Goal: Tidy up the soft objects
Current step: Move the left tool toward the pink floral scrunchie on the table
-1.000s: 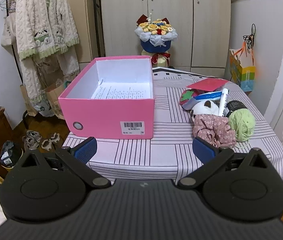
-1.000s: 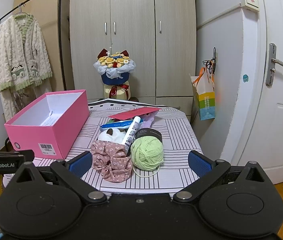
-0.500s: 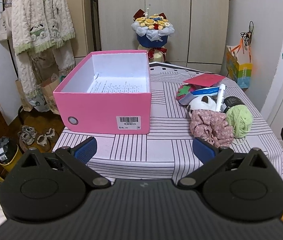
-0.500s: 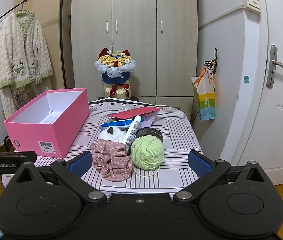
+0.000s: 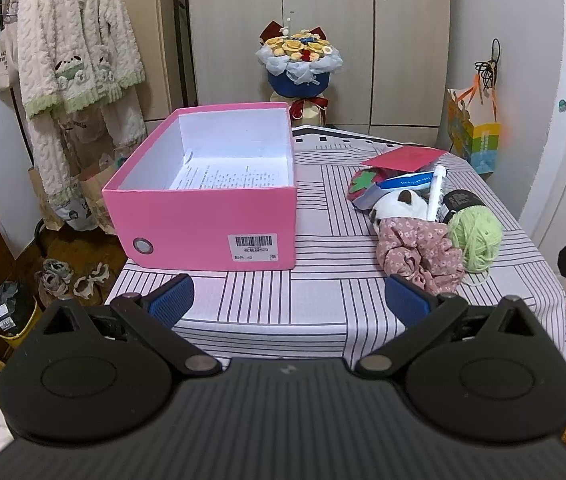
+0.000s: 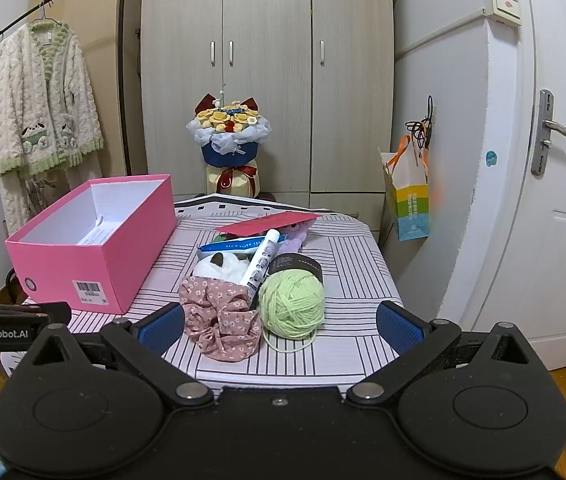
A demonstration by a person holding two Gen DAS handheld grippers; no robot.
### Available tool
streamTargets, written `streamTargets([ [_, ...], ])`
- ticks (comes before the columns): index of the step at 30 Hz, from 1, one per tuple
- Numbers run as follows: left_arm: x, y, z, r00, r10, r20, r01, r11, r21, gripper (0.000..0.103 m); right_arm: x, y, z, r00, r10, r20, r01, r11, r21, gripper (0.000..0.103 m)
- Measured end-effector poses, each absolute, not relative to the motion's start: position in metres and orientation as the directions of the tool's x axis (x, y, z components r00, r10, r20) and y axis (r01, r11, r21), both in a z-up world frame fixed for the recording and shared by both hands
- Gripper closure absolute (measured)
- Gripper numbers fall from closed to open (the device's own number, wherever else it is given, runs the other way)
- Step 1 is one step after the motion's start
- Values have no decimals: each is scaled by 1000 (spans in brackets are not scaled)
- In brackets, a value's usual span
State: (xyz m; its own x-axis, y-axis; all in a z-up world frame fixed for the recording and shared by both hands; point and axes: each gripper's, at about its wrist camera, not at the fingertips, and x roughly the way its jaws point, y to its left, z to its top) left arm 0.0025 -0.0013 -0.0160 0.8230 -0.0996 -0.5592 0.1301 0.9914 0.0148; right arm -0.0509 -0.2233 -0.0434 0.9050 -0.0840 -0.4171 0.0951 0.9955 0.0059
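A pile of soft things lies on the striped tablecloth: a pink floral scrunchie [image 6: 223, 322] [image 5: 419, 254], a green yarn ball [image 6: 291, 304] [image 5: 477, 238], and behind them a white plush [image 6: 219, 266] [image 5: 397, 206]. A white tube [image 6: 261, 262] leans across the pile. An open pink box [image 5: 203, 224] [image 6: 83, 268] holding a printed sheet stands to the left. My left gripper [image 5: 287, 300] hovers open over the table's near edge, in front of the box. Before the scrunchie and yarn my right gripper [image 6: 281, 326] is also open, nothing between its fingers.
A red envelope [image 6: 269, 222] and blue packet [image 6: 231, 245] lie behind the pile. Beyond the table stand a flower bouquet [image 6: 229, 148], a wardrobe [image 6: 267, 72] and a hanging robe [image 6: 41, 108]. A gift bag [image 6: 409, 206] hangs at the right by a door; shoes [image 5: 71, 278] sit on the floor at the left.
The left gripper has risen and tilted, so the box and pile sit lower in its view. The right gripper has edged a little closer to the scrunchie and yarn. Both stayed open.
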Motion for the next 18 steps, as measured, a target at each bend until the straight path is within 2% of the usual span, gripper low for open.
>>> streamTargets([
  [14,-5,-5,-14,838,-118,-533,161,986,34,0,-51,-225,-43,906,-87,-415,97,995,5,0],
  [18,-9,-7,-13,854,-140,-502,184,982,39,0,-58,-232,-45,927,-100,-362,112,994,12,0],
])
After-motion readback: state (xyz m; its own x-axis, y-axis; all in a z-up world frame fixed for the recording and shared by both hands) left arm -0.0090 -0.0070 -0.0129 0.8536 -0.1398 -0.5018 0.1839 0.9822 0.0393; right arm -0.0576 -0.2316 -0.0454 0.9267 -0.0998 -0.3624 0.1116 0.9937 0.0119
